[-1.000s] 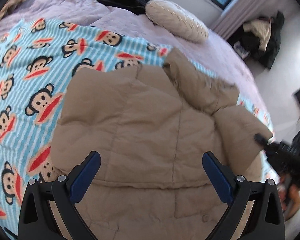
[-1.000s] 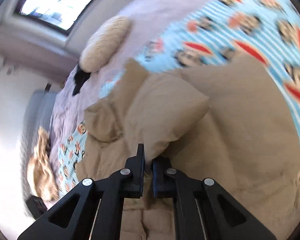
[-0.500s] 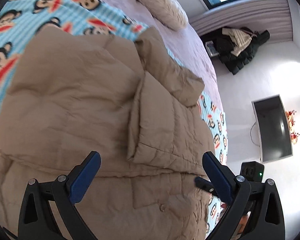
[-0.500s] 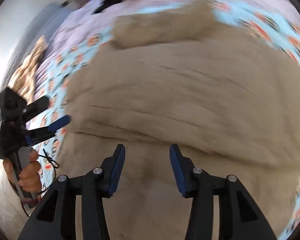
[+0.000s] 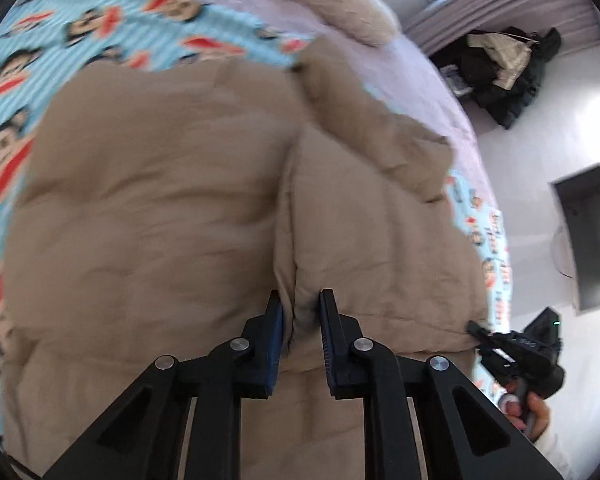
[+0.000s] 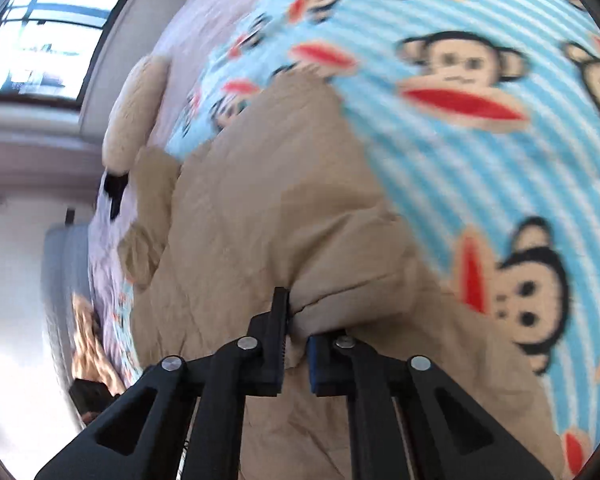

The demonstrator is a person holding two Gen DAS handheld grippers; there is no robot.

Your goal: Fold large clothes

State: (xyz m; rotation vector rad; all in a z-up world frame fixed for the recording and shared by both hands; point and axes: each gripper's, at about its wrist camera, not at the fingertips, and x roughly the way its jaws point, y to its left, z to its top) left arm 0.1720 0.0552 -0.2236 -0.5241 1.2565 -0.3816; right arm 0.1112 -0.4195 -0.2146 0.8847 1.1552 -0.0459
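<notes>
**Both grippers clamp onto the jacket for the next fold**

Since a second ago the left gripper (image 5: pixel 300 312) has dropped closer to the tan quilted puffer jacket (image 5: pixel 160 184), and its jaws, spread wide then, have just been closing; its blue-padded fingers (image 5: pixel 275 332) now pinch a raised ridge of fabric where the folded-in sleeve panel meets the body. The right gripper (image 6: pixel 296 340) has swung across from the jacket's far side, its jaws having opened and closed again within that second; they now pinch a bunched edge of the same jacket (image 6: pixel 268 208) near its border with the blanket.

The jacket lies spread on the bed, on a light-blue striped blanket printed with monkey faces (image 6: pixel 480 140), with a fluffy cream pillow (image 5: pixel 332 4) beyond its collar end. In the left view the right gripper (image 5: pixel 478 328) shows at the jacket's right edge, held by the person's hand (image 5: pixel 534 414).

Judging by the two grips, the step in hand is lifting the near portion to fold it over. To do it well, raise both hands together and level so the padded layers do not slide apart, carry the fabric far enough that edges meet squarely, and check that each pinch holds all the layers meant to travel, since thick quilting can slip from narrow pads.
</notes>
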